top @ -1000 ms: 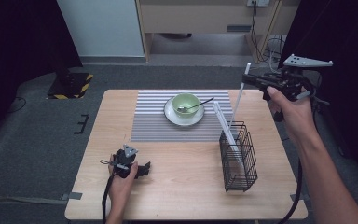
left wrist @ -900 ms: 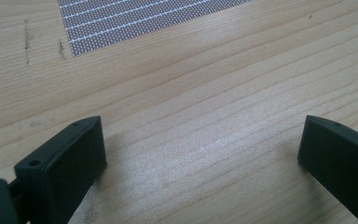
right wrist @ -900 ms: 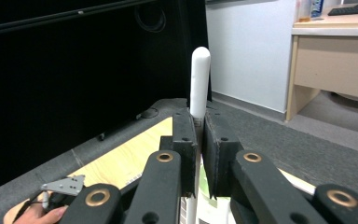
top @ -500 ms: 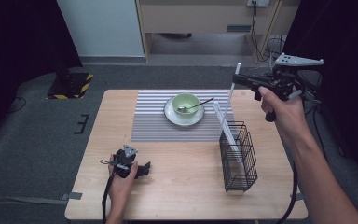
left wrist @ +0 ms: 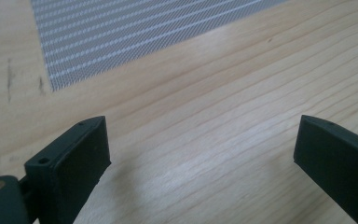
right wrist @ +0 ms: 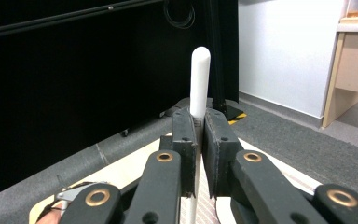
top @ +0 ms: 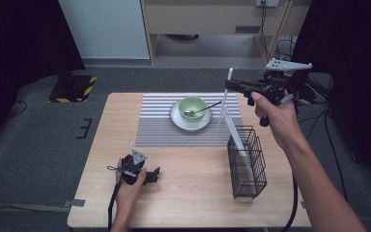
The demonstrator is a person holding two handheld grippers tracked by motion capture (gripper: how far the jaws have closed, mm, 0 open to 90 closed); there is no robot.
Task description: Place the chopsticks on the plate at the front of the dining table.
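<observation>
My right gripper (top: 229, 86) is raised above the table's far right, shut on a long white stick (top: 224, 108) near its top end. The stick hangs almost upright, its lower end over the striped mat (top: 159, 125), left of the black wire basket (top: 247, 169). In the right gripper view the jaws (right wrist: 198, 122) pinch the white stick (right wrist: 199, 79), whose rounded tip pokes up above them. A second white stick (top: 239, 145) leans in the basket. My left gripper (top: 153, 175) rests open on the wood near the front left; its jaws (left wrist: 200, 135) stand wide apart over bare table.
A green bowl (top: 192, 106) sits on a white plate (top: 178, 118) on the mat, with a spoon (top: 210, 108) resting in it, handle toward the right. The wooden table (top: 193, 203) has open surface between the left gripper and the basket.
The right gripper has carried the white stick leftward, from above the basket toward the bowl. The left gripper has stayed put.
</observation>
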